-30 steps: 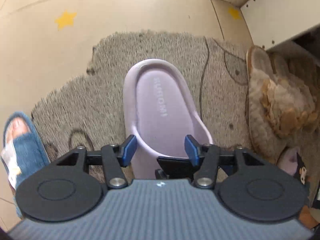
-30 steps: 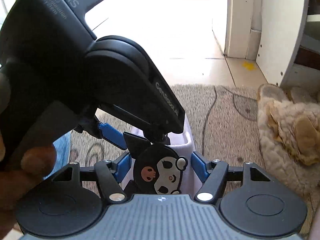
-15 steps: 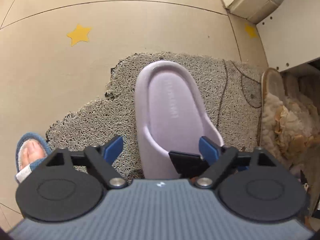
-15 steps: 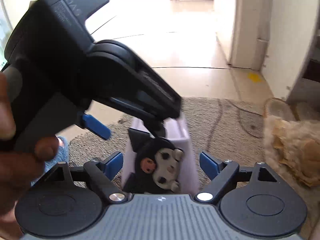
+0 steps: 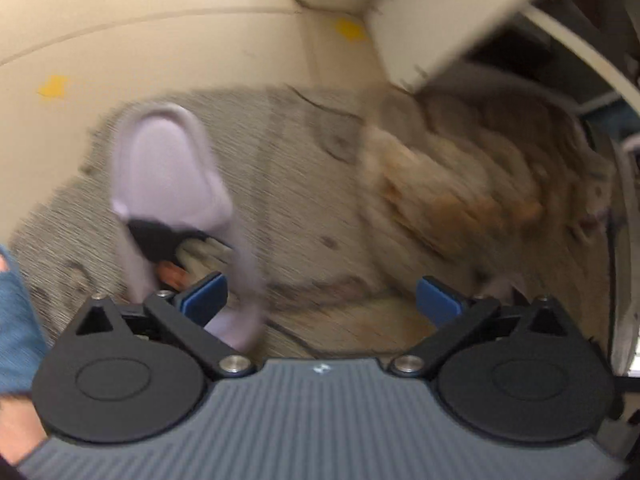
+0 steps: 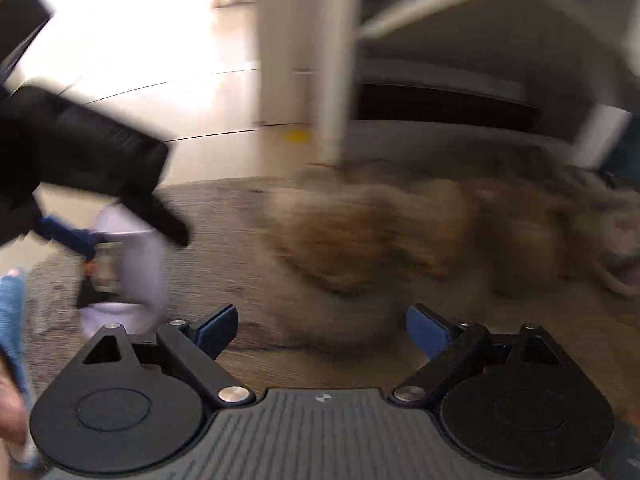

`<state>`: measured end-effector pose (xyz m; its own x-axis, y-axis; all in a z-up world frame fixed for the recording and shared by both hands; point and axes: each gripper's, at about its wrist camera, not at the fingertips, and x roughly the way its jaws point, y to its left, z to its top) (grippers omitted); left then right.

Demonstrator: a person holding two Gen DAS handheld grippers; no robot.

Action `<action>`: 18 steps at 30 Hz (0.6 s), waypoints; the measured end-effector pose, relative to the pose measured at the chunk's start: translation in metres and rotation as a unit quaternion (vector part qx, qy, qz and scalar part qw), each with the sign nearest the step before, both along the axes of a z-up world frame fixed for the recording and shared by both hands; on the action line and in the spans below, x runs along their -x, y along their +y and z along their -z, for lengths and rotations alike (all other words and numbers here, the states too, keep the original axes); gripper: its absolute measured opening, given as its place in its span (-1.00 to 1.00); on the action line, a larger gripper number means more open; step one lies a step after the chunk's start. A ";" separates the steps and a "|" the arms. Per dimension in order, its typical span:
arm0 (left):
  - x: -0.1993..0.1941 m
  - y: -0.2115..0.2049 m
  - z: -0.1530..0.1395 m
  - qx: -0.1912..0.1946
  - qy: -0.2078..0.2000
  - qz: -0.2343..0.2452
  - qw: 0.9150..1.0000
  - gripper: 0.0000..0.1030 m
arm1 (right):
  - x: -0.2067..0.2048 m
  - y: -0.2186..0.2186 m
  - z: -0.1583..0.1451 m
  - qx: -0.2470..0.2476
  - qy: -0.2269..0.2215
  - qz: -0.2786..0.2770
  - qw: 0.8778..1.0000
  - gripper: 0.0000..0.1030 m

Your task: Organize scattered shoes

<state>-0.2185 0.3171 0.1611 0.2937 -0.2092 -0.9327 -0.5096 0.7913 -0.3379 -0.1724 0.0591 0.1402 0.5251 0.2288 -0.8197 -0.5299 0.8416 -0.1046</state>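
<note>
the lilac slipper [image 5: 168, 168] is seen lying on the grey mat [image 5: 288, 184], left of the left tongs [image 5: 320, 294], its long axis running up and down the left wrist view, rounded heel end toward the cream floor [image 5: 160, 52]; which way the toe faces is blurred. the furry tan slippers [image 5: 460, 184] lie to the right by the white cabinet [image 5: 420, 40]. both tongs are being spread, nothing caught between: the right tongs [image 6: 320, 328] are held over the mat before the furry pair.
</note>
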 end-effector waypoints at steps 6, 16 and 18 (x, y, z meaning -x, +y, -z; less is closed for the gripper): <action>-0.006 -0.063 0.023 0.000 0.035 0.045 0.998 1.00 | -0.012 -0.056 0.019 0.089 0.033 0.015 0.995 0.85; -0.006 -0.075 0.028 -0.025 0.051 0.053 0.997 1.00 | -0.025 -0.084 0.077 0.061 0.123 0.017 0.990 0.63; -0.005 -0.078 0.030 -0.026 0.055 0.057 0.997 1.00 | -0.025 -0.083 0.090 0.045 0.149 0.033 0.987 0.63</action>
